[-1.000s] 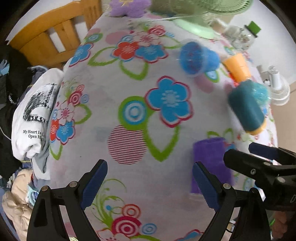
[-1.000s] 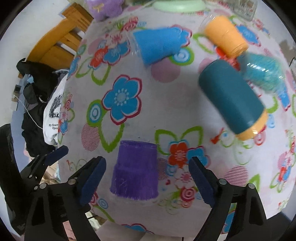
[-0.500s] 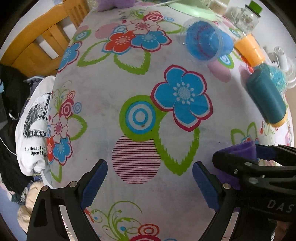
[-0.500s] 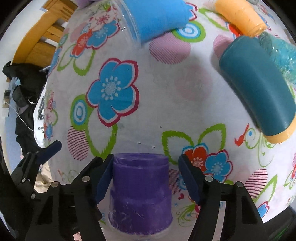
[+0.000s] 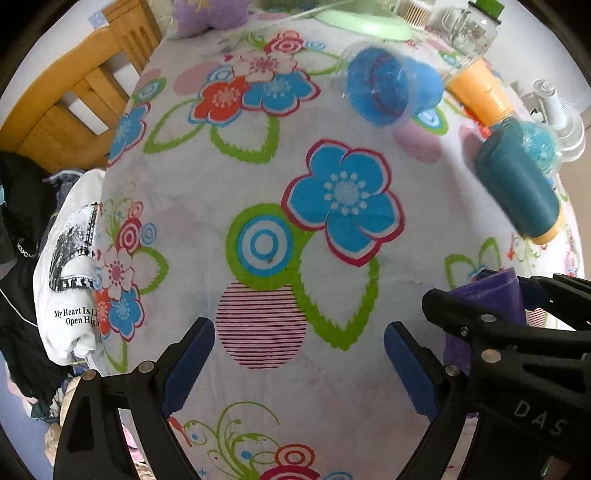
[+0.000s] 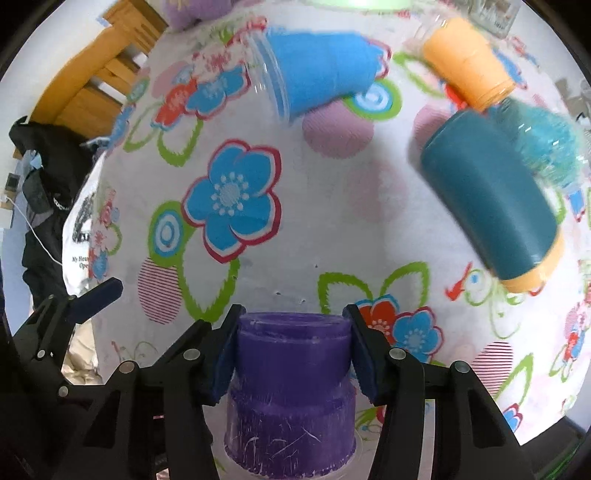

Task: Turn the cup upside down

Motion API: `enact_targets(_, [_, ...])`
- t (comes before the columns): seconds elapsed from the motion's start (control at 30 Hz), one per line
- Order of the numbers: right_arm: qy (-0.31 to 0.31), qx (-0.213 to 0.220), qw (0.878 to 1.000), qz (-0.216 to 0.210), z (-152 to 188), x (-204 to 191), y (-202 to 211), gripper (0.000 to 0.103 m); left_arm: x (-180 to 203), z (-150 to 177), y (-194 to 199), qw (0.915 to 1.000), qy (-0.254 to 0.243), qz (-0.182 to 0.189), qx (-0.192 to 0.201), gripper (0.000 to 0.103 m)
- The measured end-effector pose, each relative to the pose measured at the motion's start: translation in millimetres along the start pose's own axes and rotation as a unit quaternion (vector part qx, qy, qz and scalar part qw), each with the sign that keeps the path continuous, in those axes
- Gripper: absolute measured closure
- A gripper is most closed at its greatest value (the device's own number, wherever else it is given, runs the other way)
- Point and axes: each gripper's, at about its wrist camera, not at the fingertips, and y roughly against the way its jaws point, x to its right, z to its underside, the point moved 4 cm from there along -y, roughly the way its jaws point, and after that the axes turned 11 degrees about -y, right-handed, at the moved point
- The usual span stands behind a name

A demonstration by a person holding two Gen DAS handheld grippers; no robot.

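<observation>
A purple cup (image 6: 291, 373) stands on the flowered tablecloth near its front edge, base up. My right gripper (image 6: 291, 350) is shut on it, one blue pad against each side. In the left wrist view the purple cup (image 5: 491, 295) shows partly behind the right gripper (image 5: 513, 325) at the right. My left gripper (image 5: 299, 365) is open and empty, low over the cloth to the left of the cup.
A blue cup (image 6: 317, 70), an orange cup (image 6: 465, 59) and a teal bottle with an orange cap (image 6: 491, 206) lie on their sides farther back. A wooden chair (image 5: 74, 107) and clothes (image 5: 70, 266) are at the table's left edge. A glass jar (image 5: 469, 26) stands at the back.
My right gripper has moved forward around the purple cup and closed on its sides. My left gripper has stayed open and shifted slightly.
</observation>
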Motion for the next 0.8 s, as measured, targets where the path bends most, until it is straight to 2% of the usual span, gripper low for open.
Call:
enact_targets(0.23, [0.002, 0.068, 0.998, -0.009, 12, 3, 54, 0.046, 12, -3, 44, 0.9987, -0.021, -0.003, 0.047, 0.009])
enact_targets(0.5, [0.016, 0.127, 0.992, -0.019, 25, 10, 105, 0.046, 33, -3, 87, 0.9953, -0.04, -0.009, 0.088, 0.009])
enact_targets(0.8, [0.058, 0.19, 0.979, -0.046, 38, 17, 156, 0.046, 48, 6, 133, 0.9916, -0.013, -0.017, 0.127, 0.009])
